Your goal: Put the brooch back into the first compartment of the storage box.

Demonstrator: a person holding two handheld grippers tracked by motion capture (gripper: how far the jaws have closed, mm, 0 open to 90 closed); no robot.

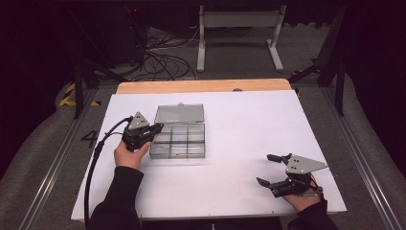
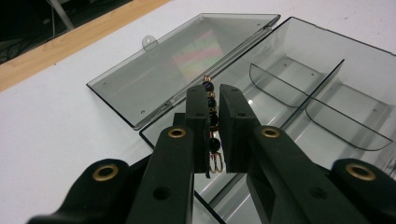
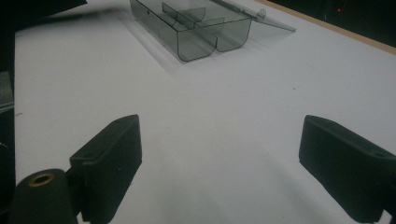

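Scene: A person seated at a white table [image 1: 249, 134] works a hand-held gripper in each hand, sleeves entering from the near edge in the high view.

Left gripper: The left gripper [image 1: 154, 129] is held at the left side of the organiser box [image 1: 179, 141], its jaws reaching over the box's left edge. In the left gripper view the left gripper [image 2: 214, 100] has its two black jaws pressed nearly together, pinching a beaded chain [image 2: 211, 114].

Beaded chain: A short string of dark round beads linked by copper-coloured wire, clamped upright between the pads. Its top bead pokes out just past the jaw tips; small wire rings at its lower end hang below the pads, above the box's near-left compartment. Whether the rings touch the box floor cannot be told.

Organiser box: Smoky transparent plastic, divided into small compartments, lying left of the table's centre. The compartments that can be seen look bare.

Lid: The lid [image 2: 180, 60] is swung fully open, lying flat on the table beyond the box, hinged along the box's far edge, with a small tab on its outer rim.

Right gripper: The right gripper [image 1: 274, 170] rests near the table's front-right corner, well apart from the box, pointing left. Its jaws are spread wide with nothing between them, over bare tabletop.

Backdrop: A strip of wooden board [image 1: 203, 86] edges the far side of the table.
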